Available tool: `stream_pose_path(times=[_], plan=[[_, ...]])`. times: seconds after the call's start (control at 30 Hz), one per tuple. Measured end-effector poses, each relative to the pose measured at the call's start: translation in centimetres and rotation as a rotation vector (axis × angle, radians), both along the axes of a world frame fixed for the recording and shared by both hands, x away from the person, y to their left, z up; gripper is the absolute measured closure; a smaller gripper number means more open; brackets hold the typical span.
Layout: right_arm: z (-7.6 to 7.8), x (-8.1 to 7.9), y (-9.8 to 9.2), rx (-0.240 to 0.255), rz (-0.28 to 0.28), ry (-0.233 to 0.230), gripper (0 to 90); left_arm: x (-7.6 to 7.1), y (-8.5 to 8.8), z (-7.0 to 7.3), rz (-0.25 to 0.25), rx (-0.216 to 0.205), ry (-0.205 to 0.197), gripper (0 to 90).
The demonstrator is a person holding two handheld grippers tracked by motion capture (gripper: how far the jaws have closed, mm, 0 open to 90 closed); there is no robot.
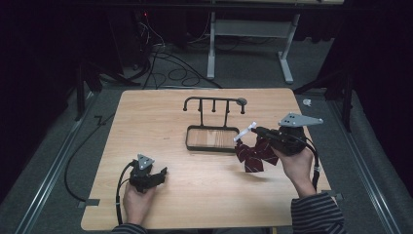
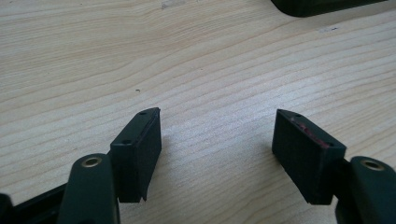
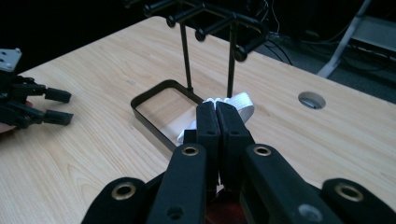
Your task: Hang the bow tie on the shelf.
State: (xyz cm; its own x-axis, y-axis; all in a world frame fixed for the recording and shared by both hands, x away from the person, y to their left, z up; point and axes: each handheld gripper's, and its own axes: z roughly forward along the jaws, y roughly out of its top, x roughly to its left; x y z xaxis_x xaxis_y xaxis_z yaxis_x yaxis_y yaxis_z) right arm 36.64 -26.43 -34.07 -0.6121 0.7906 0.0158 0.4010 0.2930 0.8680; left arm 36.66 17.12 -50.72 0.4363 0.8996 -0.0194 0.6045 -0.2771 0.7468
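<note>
Dark red striped bow tie [image 1: 253, 155] with a white strap [image 1: 245, 131], hanging clear of the tabletop near the right edge of the table [image 1: 195, 204], just beside the right end of the rack's tray. Pinched by the strap alone, in the shut jaws of the right gripper [image 1: 254, 128]; white strap [image 3: 236, 105] poking out past the closed pads in the right gripper view, bow itself dangling below and swinging free.

Likely aim, as a judgement: strap onto one of the pegs of the black hanger rack [image 1: 214, 124], standing at mid-table toward the far edge.

Risks from here:
- Thin strap, small bite: possible slip out of the pads on a quick move, bow dropping onto the wood or into the tray.
- Dangling bow low beside the tray rim [image 3: 154, 119]: possible snag during the carry across, tugging the strap loose.
- Light-looking rack on a narrow base: possible tip or slide from a knock against the pegs [image 3: 205, 21].
- Strap bunched in the grip, no clear loop on show: possible miss at the peg, strap sliding off.

Left gripper [image 1: 158, 176] resting near the near left corner, jaws wide apart over bare wood [image 2: 210, 70], nothing between them; too far off to steady the rack.
</note>
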Motion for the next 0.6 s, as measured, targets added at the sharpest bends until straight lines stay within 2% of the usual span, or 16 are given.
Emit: stream_pose_path(times=[0.27, 0.6], plan=[[0.8, 0.6, 1.5, 0.005, 0.054, -0.002, 90.0, 0.0, 0.0, 0.0, -0.001, -0.001, 0.002, 33.3], [1.1, 1.6, 3.0, 0.008, 0.086, 0.007, 90.0, 0.0, 0.0, 0.0, -0.001, -0.002, 0.002, 33.2]])
